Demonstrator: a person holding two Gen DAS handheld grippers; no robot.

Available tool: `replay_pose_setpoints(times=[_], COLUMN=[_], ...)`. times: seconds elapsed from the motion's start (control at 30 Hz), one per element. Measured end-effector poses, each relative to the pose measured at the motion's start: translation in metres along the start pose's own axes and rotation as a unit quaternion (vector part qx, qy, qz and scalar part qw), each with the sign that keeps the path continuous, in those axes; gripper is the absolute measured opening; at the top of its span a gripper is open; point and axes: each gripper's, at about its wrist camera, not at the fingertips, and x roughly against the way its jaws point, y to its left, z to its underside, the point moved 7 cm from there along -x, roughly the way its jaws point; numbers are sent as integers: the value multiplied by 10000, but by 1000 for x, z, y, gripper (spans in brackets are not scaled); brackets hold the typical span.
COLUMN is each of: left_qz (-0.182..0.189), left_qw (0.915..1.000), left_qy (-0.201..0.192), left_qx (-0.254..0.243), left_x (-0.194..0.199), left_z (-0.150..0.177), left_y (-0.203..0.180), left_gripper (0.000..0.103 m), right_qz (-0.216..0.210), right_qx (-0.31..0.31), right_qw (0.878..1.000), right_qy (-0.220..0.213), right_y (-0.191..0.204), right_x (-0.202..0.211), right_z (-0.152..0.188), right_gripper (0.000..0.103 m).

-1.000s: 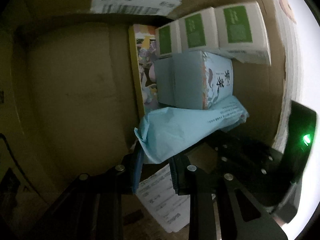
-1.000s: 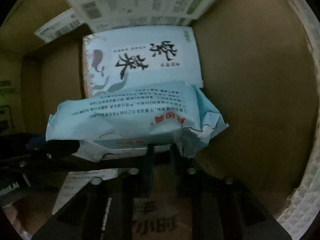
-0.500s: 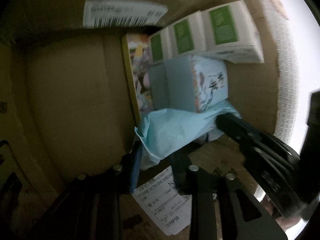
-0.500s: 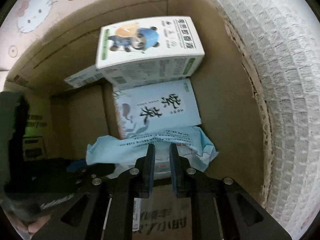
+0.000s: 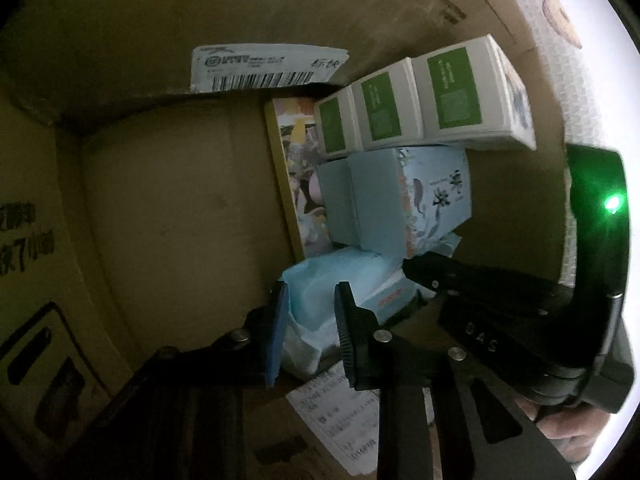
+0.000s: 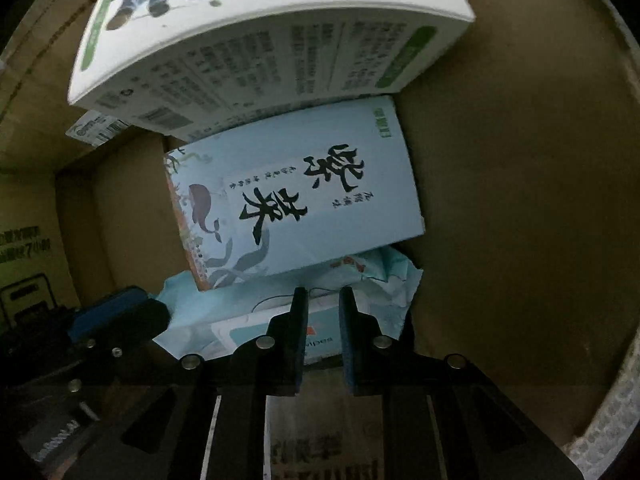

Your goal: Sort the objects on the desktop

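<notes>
Both grippers are inside a cardboard box (image 5: 160, 200). A light blue wet-wipes pack (image 5: 344, 280) lies on the box floor, tucked under the pale blue carton with black calligraphy (image 5: 404, 200). My left gripper (image 5: 310, 300) is closed on the pack's left end. My right gripper (image 6: 323, 304) has its jaws narrowly apart at the pack's front edge (image 6: 280, 320); the right gripper also shows in the left wrist view (image 5: 472, 280). The pale blue carton (image 6: 296, 208) sits just behind the pack.
White boxes with green labels (image 5: 420, 100) sit behind the blue carton, and show with a panda print in the right wrist view (image 6: 260, 40). A colourful flat box (image 5: 296, 184) stands on edge at their left. Shipping labels (image 5: 340, 412) lie on the box floor. Cardboard walls (image 6: 520, 200) close in all around.
The pack has dropped from its raised position to the box floor, under the blue carton's front. The right gripper has moved deeper into the box, closer to the cartons.
</notes>
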Motion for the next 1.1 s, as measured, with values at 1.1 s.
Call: replay_pose_setpoints(times=[1.1], left_qz=[48], left_qw=[9995], left_qy=[255], left_qx=[153], left_x=[7], left_z=[-54], left_y=[10], left_gripper=[34], right_qz=[-71], right_qx=[618], right_qw=[9965], right_qy=[-560], right_y=[14], right_x=[20], right_z=[-31], right_gripper=[12])
